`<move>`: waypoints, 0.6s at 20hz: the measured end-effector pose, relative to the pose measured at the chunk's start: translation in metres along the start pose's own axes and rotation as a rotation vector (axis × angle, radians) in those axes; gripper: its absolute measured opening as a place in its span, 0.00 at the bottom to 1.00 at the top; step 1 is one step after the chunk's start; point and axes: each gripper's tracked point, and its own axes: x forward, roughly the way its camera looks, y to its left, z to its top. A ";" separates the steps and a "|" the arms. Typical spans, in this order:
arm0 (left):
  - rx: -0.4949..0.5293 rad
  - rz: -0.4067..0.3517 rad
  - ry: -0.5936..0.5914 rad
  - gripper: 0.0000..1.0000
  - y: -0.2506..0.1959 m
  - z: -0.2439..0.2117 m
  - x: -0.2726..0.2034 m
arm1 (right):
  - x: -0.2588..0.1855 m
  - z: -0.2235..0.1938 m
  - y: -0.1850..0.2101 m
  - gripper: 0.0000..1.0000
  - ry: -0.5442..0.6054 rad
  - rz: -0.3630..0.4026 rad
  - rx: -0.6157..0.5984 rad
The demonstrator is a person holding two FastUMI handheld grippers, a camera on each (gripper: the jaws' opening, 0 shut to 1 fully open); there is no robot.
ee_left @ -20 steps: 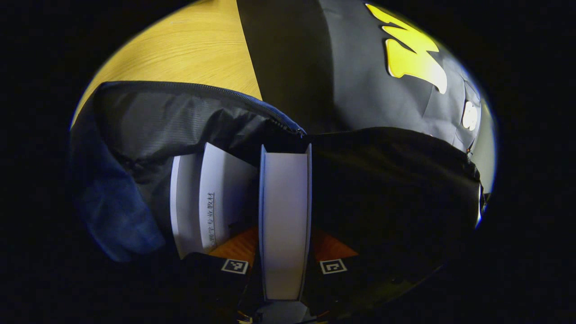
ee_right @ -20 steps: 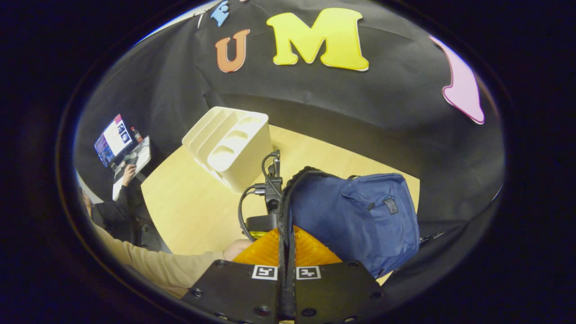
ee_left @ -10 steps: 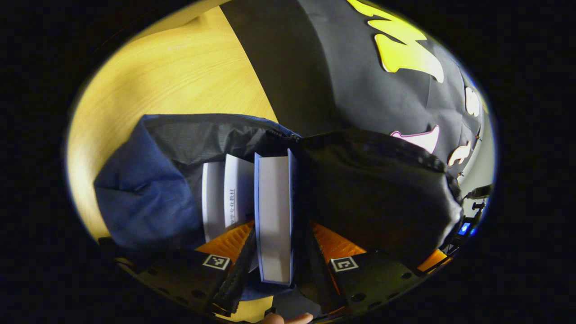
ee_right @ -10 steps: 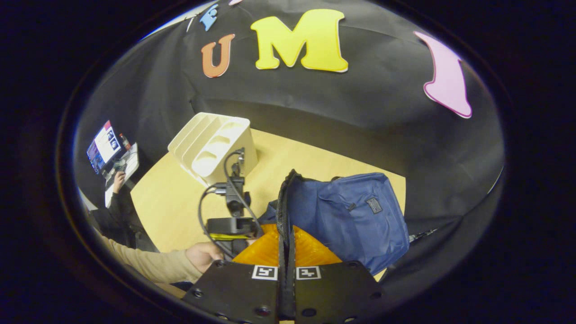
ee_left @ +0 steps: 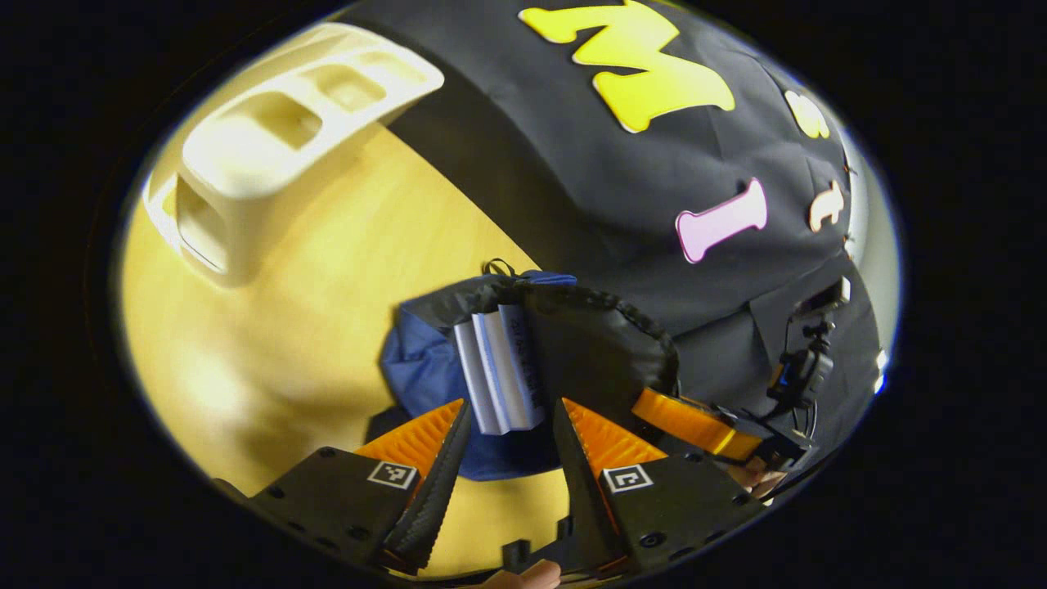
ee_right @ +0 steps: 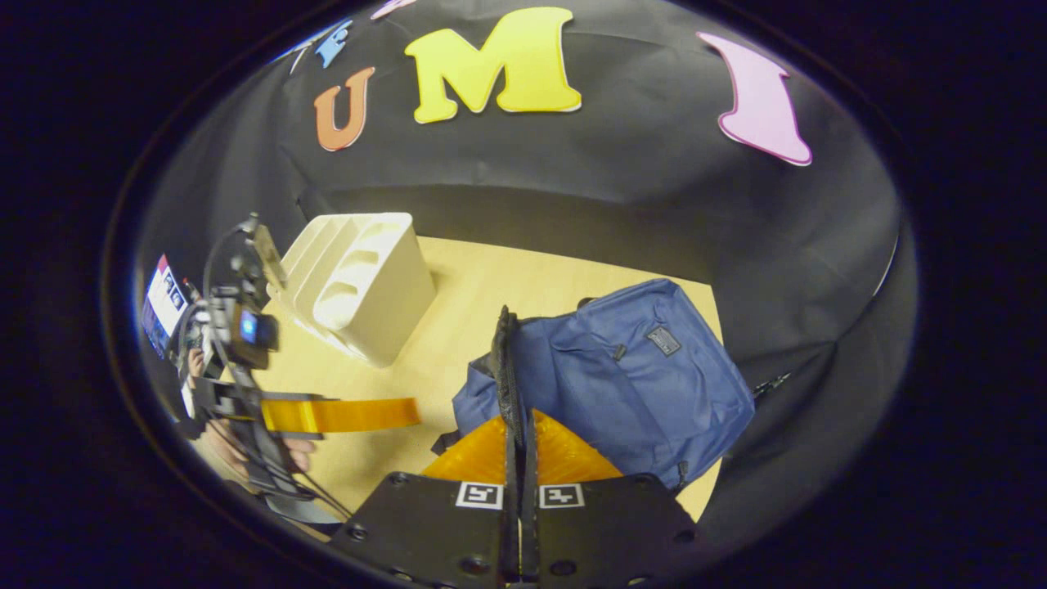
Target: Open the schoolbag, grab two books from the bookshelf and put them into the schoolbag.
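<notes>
Left gripper [ee_left: 507,458] spread wide and holding nothing, hovering above the open mouth of the blue schoolbag [ee_left: 421,372]; seen in the right gripper view as well [ee_right: 409,413], off to the left over the wooden table [ee_right: 474,294], apart from the bag, with a hand [ee_right: 245,450] beneath it. Two books [ee_left: 499,368] standing side by side inside the schoolbag, page edges and spines up, just beyond the left gripper's fingertips and touching neither finger [ee_left: 433,466]; dark lining of the bag's opening curving round them on the far and right sides. Right gripper [ee_right: 517,458] closed tight on the schoolbag's black edge strip [ee_right: 503,368], both fingers pressed against it, the strip running up from between them and holding the mouth of the bag apart; blue front of the schoolbag [ee_right: 638,376] lying to the right of that strip, a small patch on its pocket. Same gripper visible in the left gripper view [ee_left: 695,425], at the right rim of the bag's opening. Cream bookshelf [ee_right: 360,278] standing on the table to the left of the schoolbag and well apart from it, its slots without books; also at upper left in the left gripper view [ee_left: 270,155].
</notes>
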 end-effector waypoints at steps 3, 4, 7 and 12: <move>0.139 0.088 -0.058 0.68 0.008 0.027 -0.068 | 0.006 -0.009 0.012 0.03 0.006 -0.046 -0.007; 0.188 0.120 -0.080 0.68 0.009 0.040 -0.087 | 0.007 -0.013 0.017 0.03 0.011 -0.056 -0.009; 0.306 0.194 -0.130 0.68 0.012 0.075 -0.143 | 0.009 -0.018 0.028 0.06 0.004 -0.086 -0.005; 0.506 0.311 -0.215 0.68 0.022 0.125 -0.207 | 0.000 -0.017 0.034 0.14 -0.051 -0.151 0.059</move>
